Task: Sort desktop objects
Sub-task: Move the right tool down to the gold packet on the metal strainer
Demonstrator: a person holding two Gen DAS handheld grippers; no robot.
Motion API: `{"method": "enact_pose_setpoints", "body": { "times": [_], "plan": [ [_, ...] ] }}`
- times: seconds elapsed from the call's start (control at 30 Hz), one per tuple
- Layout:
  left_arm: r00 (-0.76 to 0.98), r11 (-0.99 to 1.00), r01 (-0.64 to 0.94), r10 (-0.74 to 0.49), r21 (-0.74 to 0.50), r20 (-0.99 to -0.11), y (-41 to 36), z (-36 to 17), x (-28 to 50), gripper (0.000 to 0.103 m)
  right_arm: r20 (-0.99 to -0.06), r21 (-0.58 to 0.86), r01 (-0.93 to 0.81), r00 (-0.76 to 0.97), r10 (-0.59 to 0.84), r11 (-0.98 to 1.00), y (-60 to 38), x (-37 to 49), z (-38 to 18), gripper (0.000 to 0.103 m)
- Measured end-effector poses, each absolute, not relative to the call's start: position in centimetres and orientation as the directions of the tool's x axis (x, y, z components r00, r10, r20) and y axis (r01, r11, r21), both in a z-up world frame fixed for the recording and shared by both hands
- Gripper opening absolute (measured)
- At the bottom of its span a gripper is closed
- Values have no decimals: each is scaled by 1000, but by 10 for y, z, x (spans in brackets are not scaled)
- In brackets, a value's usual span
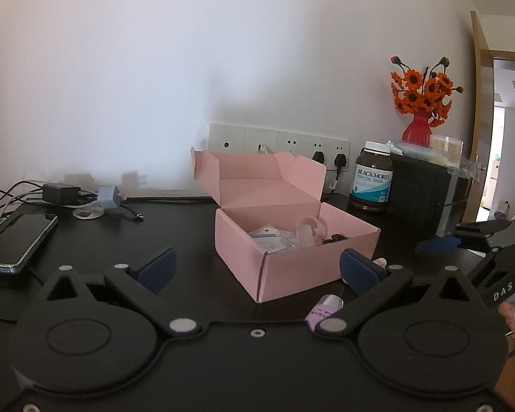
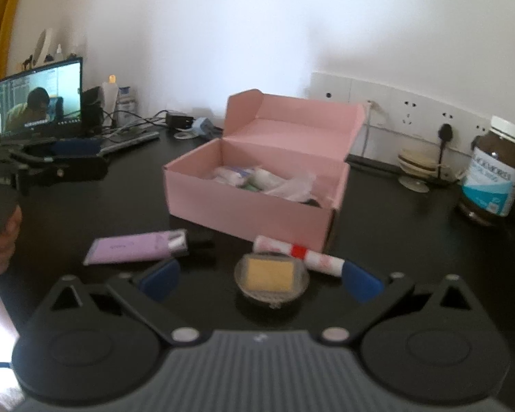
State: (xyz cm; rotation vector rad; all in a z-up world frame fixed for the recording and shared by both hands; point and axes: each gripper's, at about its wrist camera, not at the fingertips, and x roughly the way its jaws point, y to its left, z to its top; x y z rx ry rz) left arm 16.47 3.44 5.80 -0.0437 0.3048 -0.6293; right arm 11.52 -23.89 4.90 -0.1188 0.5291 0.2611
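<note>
Both my grippers' fingers gape, holding nothing: right gripper (image 2: 261, 279) frames a round dish (image 2: 271, 276) lower centre; left gripper (image 1: 257, 267) faces the pink box (image 1: 292, 261) mid-frame.

Right gripper (image 2: 261, 279) jaws spread wide, empty. Between the jaws: round metal dish (image 2: 272, 278) holding a yellow pad. White-and-red tube (image 2: 300, 254) just beyond, its end touching the right fingertip. Lilac tube (image 2: 137, 248) beyond the left fingertip. Open pink box (image 2: 254, 206) farther ahead, packets inside. Left gripper (image 2: 56, 163) far left.
</note>
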Motion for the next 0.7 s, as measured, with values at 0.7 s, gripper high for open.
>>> {"method": "enact_pose_setpoints", "body": {
  "times": [0.7],
  "plan": [
    [754,802,578,-596,-150,-275,36,57,168,103,-540,-19,-207,825,165,978,-244,141,44,64]
  ]
}}
